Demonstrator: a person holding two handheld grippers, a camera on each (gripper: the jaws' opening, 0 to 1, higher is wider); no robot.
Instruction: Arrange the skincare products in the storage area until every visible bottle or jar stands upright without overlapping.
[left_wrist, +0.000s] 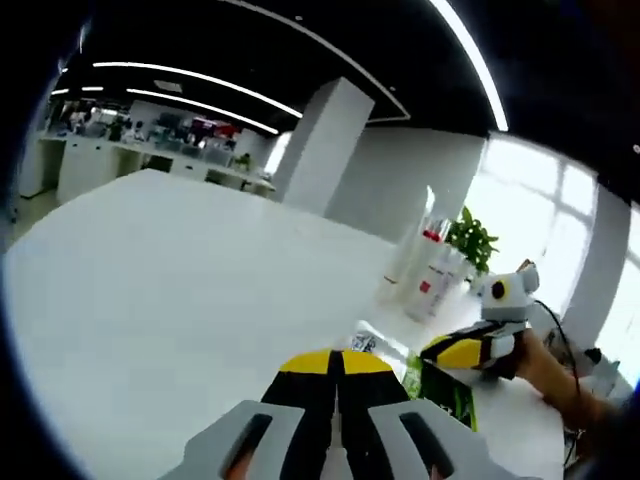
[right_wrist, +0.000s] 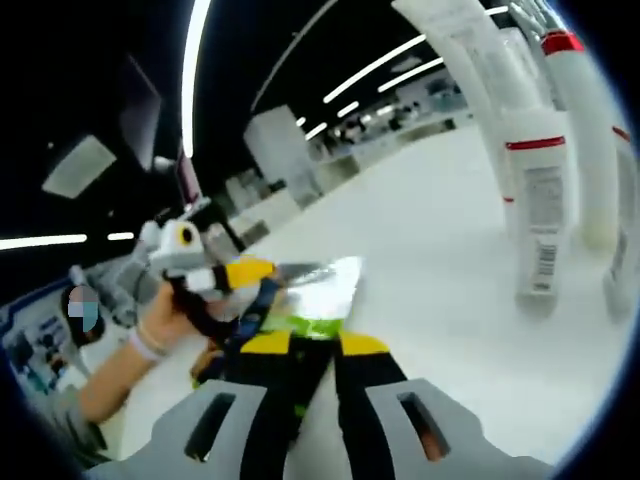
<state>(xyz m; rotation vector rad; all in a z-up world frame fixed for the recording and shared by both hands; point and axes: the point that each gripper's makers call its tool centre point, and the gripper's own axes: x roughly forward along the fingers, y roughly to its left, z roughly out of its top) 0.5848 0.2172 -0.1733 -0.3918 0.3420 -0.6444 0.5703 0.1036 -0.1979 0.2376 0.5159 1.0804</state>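
Standing upright ahead of the right gripper (right_wrist: 305, 345), tall white plastic tubes (right_wrist: 535, 190) are already arranged; a green-and-silver foil sachet (right_wrist: 318, 295) is pinched in its nearly closed jaws and awaits placing. The left gripper (left_wrist: 338, 362) is closed, empty.

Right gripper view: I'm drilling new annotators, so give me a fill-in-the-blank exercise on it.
The white tubes stand ___ on the table. Their bands are ___. The sachet at the right tool is silver and ___.
Missing words: upright; red; green.
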